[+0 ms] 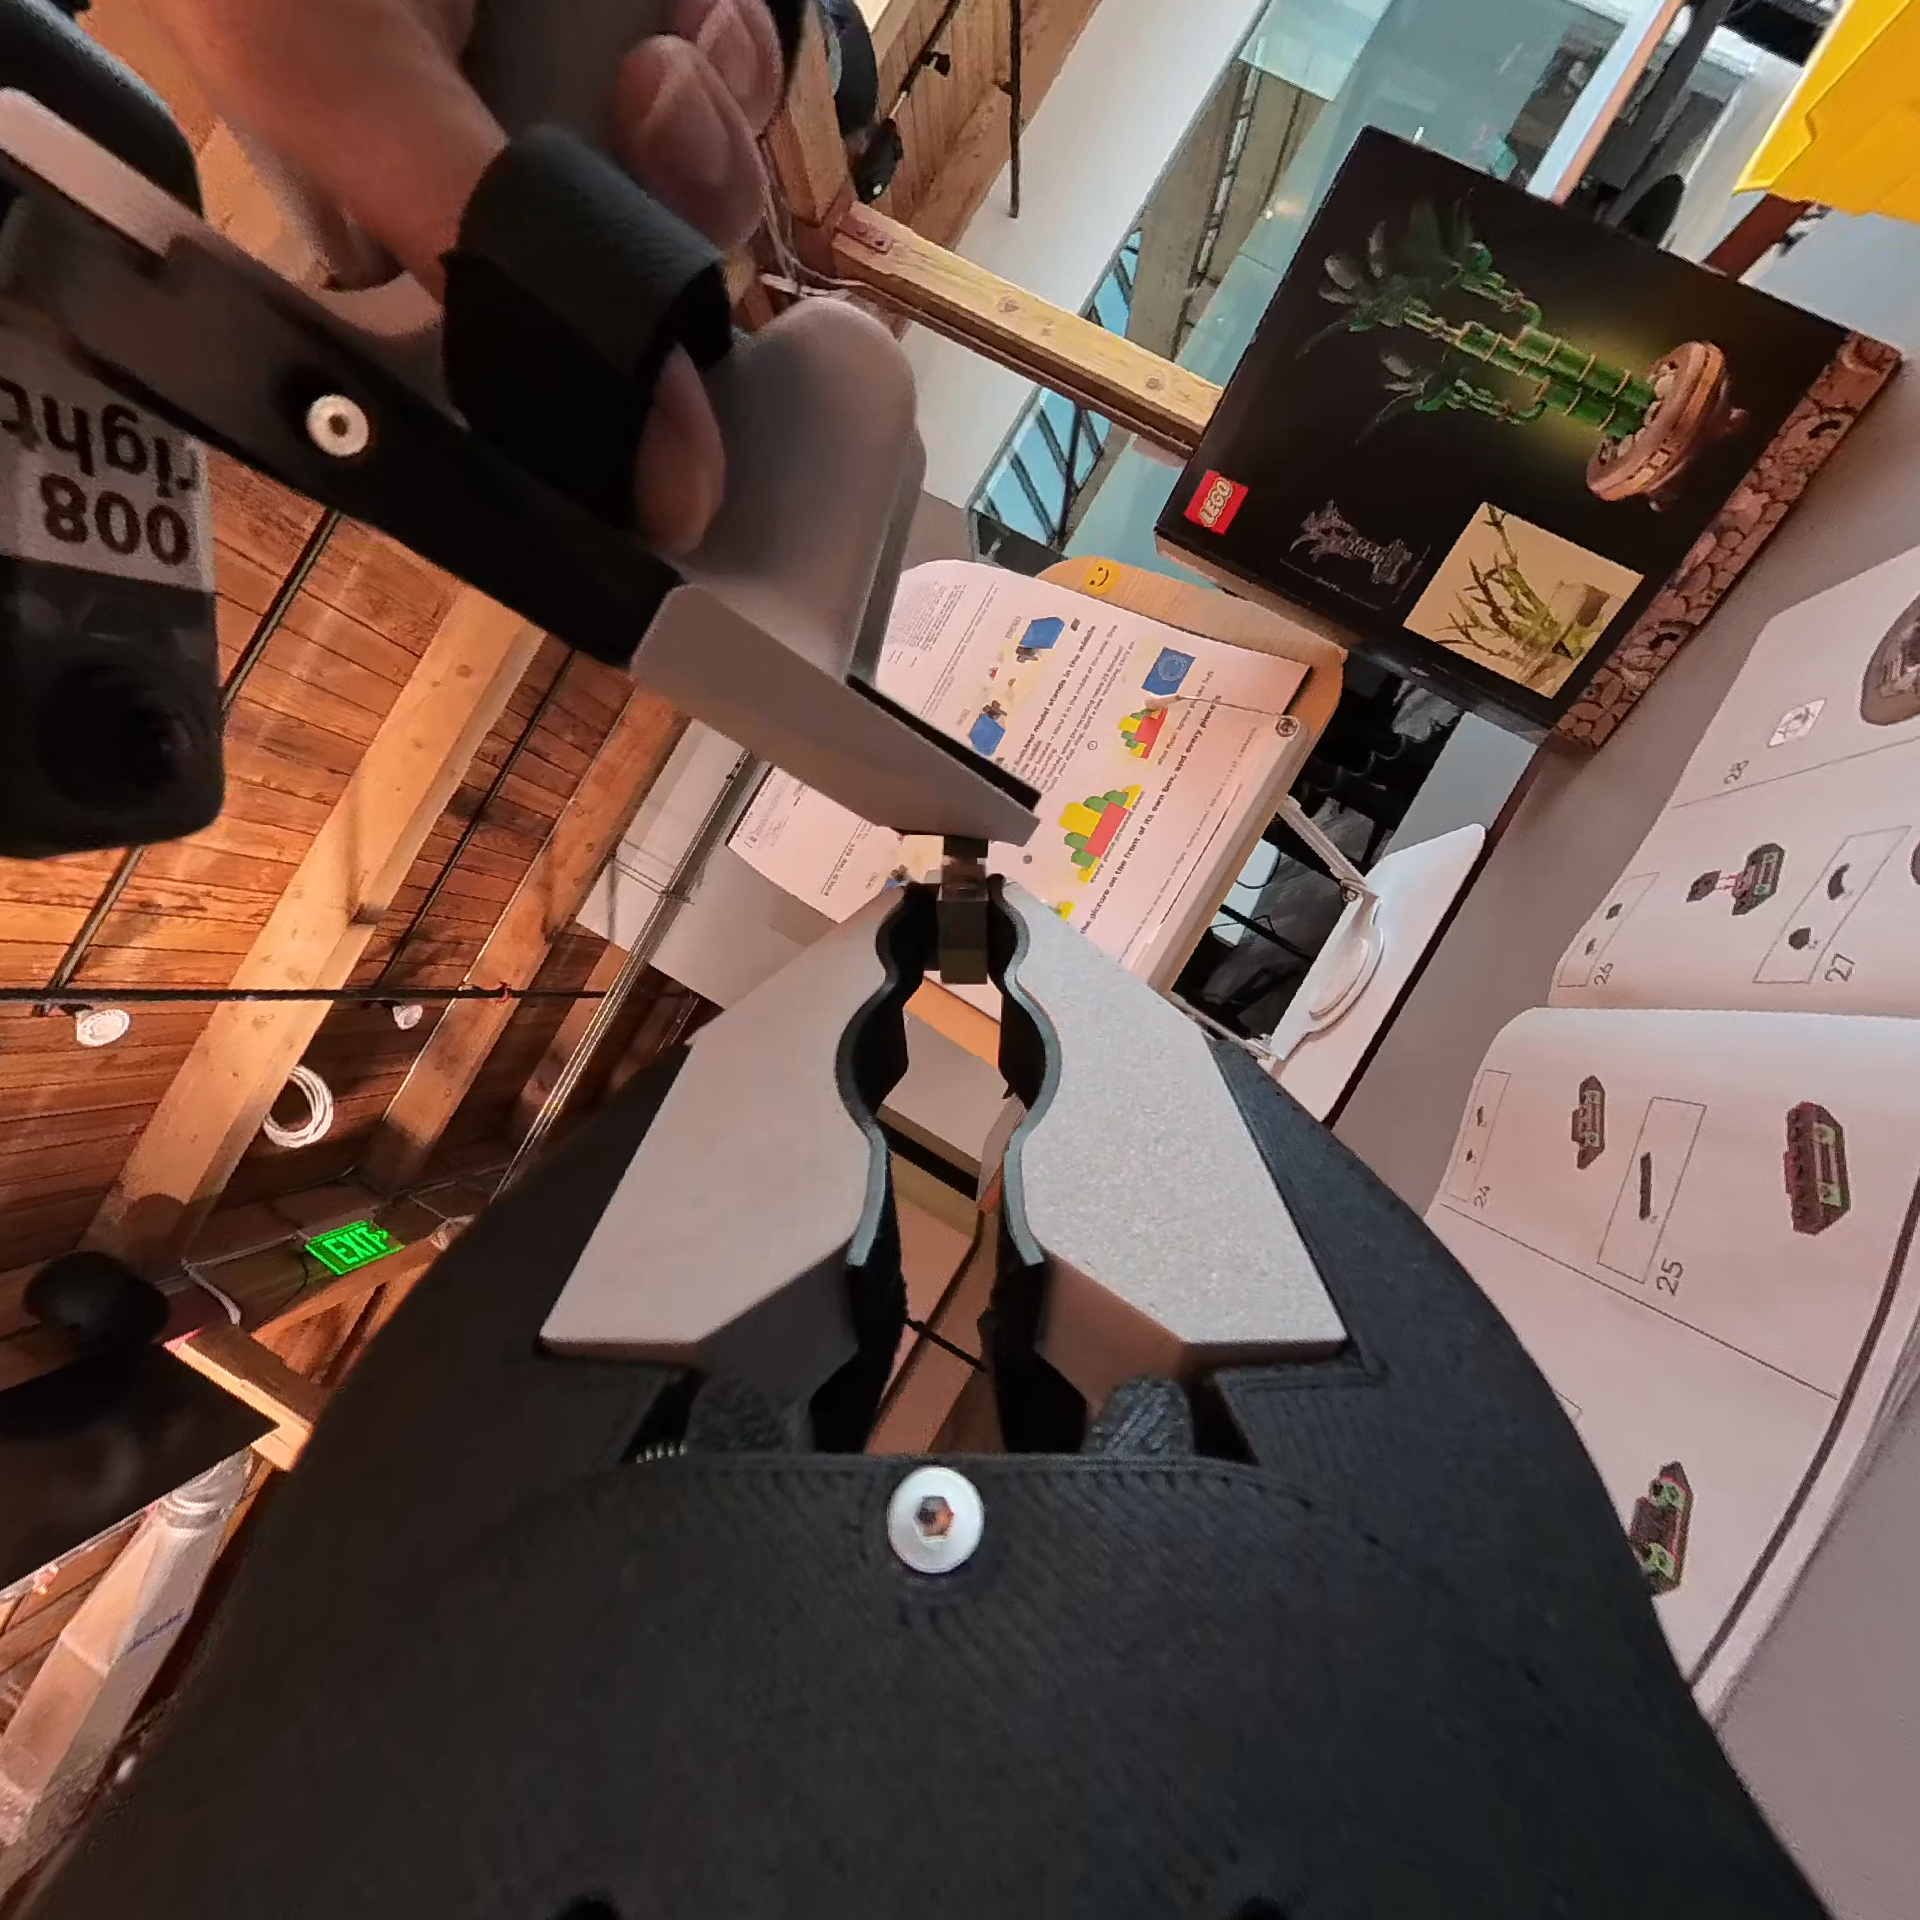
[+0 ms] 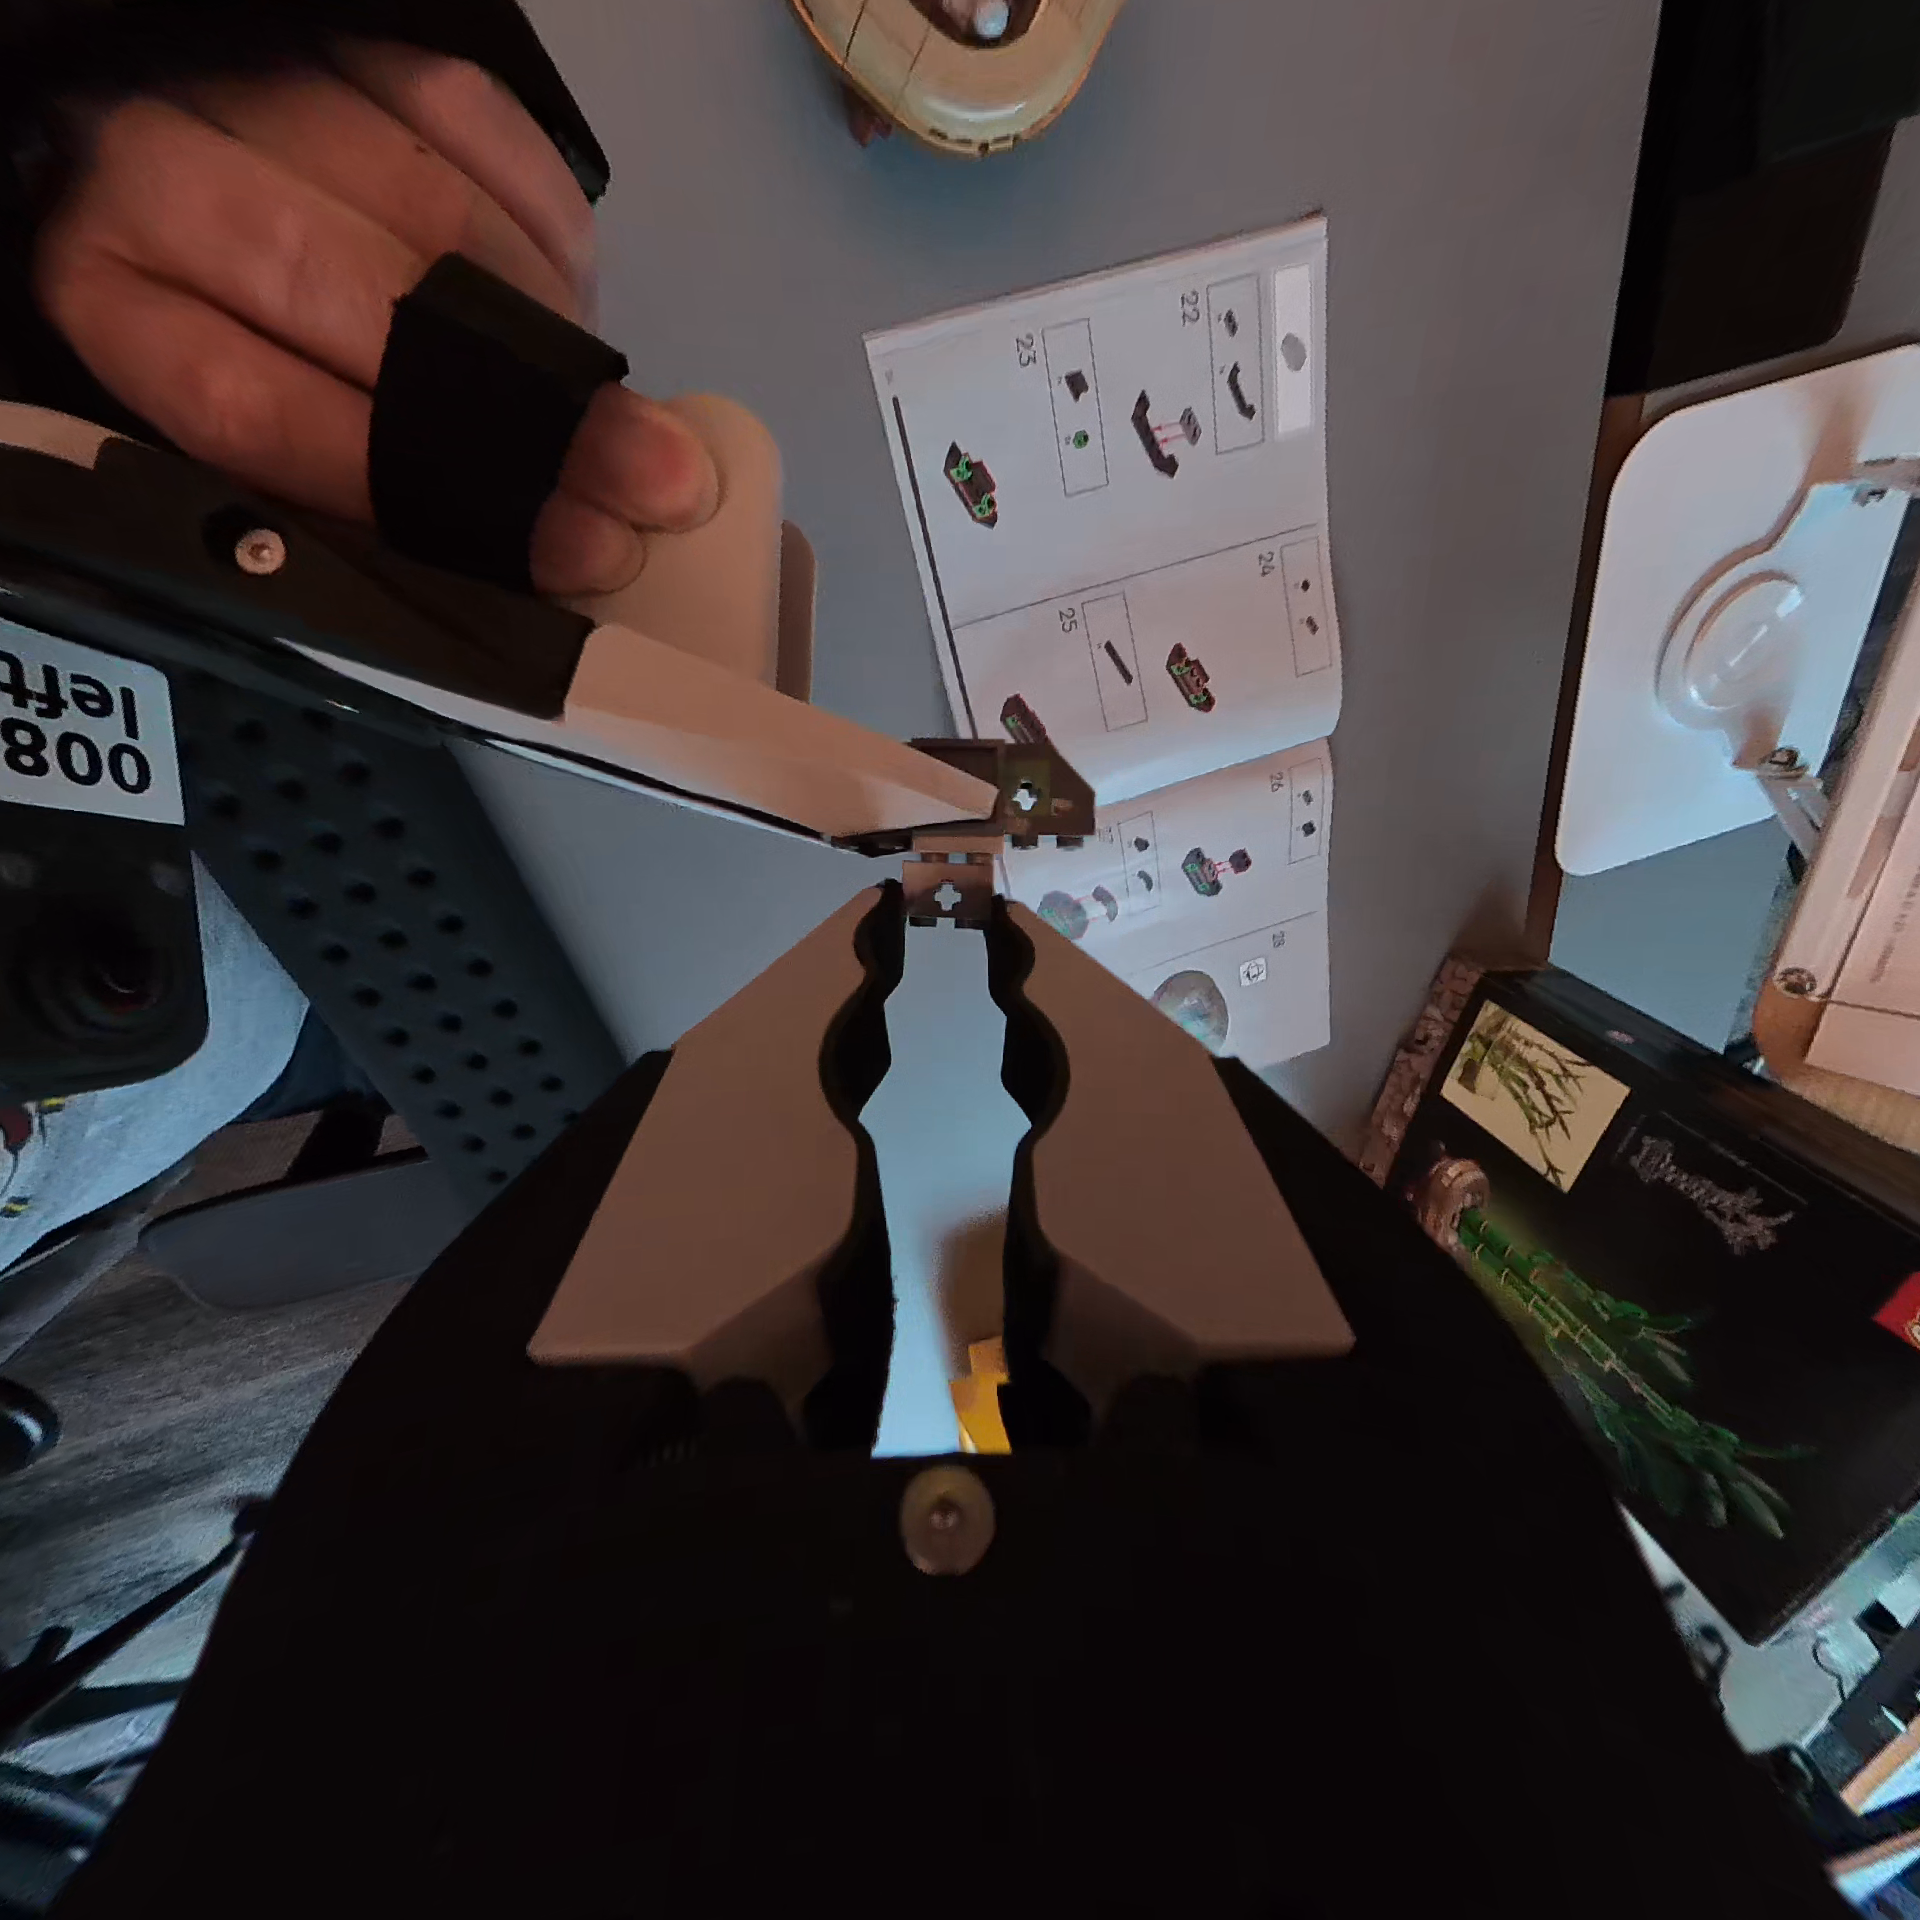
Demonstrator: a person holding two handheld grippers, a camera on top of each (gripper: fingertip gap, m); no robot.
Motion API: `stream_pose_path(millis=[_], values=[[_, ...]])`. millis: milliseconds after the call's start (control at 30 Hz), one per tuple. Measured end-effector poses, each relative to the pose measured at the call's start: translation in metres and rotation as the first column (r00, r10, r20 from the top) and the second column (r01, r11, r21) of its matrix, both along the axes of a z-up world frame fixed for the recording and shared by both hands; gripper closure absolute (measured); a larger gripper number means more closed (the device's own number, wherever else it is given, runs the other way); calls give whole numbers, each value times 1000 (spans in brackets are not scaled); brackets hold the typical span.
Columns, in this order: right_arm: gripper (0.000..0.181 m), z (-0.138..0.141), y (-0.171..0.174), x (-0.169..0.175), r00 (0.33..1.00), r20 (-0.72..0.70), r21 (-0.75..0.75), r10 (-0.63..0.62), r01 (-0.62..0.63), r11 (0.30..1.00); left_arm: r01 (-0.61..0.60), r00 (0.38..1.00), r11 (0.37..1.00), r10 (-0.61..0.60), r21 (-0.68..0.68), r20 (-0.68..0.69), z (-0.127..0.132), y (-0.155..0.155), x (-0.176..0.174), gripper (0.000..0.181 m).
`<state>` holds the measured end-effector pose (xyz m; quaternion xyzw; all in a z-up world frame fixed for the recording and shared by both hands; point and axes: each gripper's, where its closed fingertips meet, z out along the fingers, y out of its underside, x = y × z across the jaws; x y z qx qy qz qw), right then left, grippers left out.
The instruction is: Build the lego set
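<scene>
In the left wrist view my left gripper is shut on a small dark brick held at its tips, lifted off the table. The right gripper comes in from the upper left, its tip touching the top of that brick. In the right wrist view my right gripper is shut on a small brown brick with a cross hole. The left gripper enters from the left, shut on a larger dark brown piece. The two pieces meet just above my right fingertips.
An open instruction booklet lies on the grey table, also in the left wrist view. The black set box stands at the right. A round wooden-coloured built base sits at the far edge. A white lamp base is right. From either gripper's tips it is about 25 cm to the round wooden-coloured built base.
</scene>
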<state>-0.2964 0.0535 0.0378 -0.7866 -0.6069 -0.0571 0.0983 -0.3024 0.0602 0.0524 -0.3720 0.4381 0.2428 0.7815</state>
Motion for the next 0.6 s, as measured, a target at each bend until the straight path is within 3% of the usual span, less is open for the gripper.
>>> stream_pose_path(millis=[300, 600], values=[[167, -1, -1, 2, 998, 65, 0, 26, -26, 1000, 39, 999, 999, -39, -21, 16, -2, -2, 2, 173], [167, 0, -1, 1, 999, -2, -36, 39, -39, 999, 42, 998, 999, -41, -23, 51, 1, -3, 0, 173]])
